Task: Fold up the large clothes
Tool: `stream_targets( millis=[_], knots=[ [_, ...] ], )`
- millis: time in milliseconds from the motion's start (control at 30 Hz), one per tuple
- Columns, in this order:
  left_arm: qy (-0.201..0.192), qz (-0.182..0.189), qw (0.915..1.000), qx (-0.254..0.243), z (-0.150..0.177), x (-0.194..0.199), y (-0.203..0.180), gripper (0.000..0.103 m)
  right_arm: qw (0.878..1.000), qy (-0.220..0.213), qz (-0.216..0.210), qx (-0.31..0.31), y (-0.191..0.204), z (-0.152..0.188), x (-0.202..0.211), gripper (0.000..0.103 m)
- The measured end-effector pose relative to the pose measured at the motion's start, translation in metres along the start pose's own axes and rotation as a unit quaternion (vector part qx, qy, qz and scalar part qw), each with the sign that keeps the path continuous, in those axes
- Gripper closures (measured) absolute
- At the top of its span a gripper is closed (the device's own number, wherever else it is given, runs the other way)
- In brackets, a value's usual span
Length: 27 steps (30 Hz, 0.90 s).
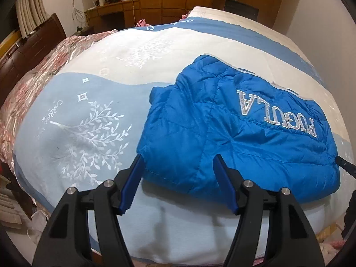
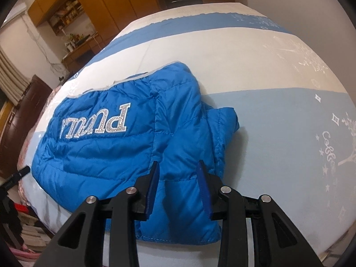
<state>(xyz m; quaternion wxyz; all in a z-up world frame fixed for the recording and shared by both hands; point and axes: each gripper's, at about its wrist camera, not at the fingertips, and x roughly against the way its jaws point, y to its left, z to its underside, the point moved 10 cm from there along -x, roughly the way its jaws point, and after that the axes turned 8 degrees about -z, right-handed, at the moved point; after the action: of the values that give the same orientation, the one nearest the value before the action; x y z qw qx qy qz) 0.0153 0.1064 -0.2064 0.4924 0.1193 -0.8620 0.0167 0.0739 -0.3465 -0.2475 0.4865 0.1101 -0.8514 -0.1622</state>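
Note:
A bright blue puffer jacket [image 1: 222,133] with silver lettering lies folded on the bed, its sleeve tucked over the body [image 2: 100,155]. My left gripper [image 1: 178,162] hangs open above the jacket's near left corner, and its pads do not touch the fabric. My right gripper [image 2: 178,165] is over the jacket's near right part, its blue pads closed on a puffy fold of the jacket. The tip of the right gripper [image 1: 346,165] shows at the jacket's right edge in the left wrist view. The left one [image 2: 21,171] shows at the far left of the right wrist view.
The bed cover [image 1: 89,111] is pale blue and white with leaf prints. A pink floral quilt [image 1: 33,77] lies along the dark headboard [image 1: 33,42]. Wooden desk and cabinets [image 1: 115,9] stand beyond the bed. Stacked books [image 2: 29,233] sit on the floor beside it.

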Motion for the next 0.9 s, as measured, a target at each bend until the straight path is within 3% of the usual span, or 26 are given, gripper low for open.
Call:
stream_targets(
  millis=[300, 400, 667, 833, 900],
  knots=[
    [0.039, 0.031, 0.9975, 0.051, 0.013, -0.020, 0.026, 0.036, 1.000, 0.015, 0.018, -0.018, -0.015, 0.006, -0.005, 0.067],
    [0.055, 0.071, 0.9928, 0.079, 0.019, -0.025, 0.027, 0.026, 0.999, 0.017, 0.017, -0.023, -0.018, 0.008, -0.007, 0.066],
    [0.074, 0.136, 0.9784, 0.137, 0.023, -0.035, 0.027, 0.025, 0.999, 0.019, 0.020, -0.023, -0.017, 0.010, -0.005, 0.066],
    [0.097, 0.146, 0.9714, 0.160, 0.023, -0.054, 0.025, 0.023, 0.999, 0.024, 0.019, -0.023, -0.017, 0.010, -0.005, 0.066],
    [0.104, 0.162, 0.9650, 0.178, 0.022, -0.064, 0.024, 0.020, 0.999, 0.026, 0.015, -0.027, -0.018, 0.011, -0.006, 0.066]
  ],
)
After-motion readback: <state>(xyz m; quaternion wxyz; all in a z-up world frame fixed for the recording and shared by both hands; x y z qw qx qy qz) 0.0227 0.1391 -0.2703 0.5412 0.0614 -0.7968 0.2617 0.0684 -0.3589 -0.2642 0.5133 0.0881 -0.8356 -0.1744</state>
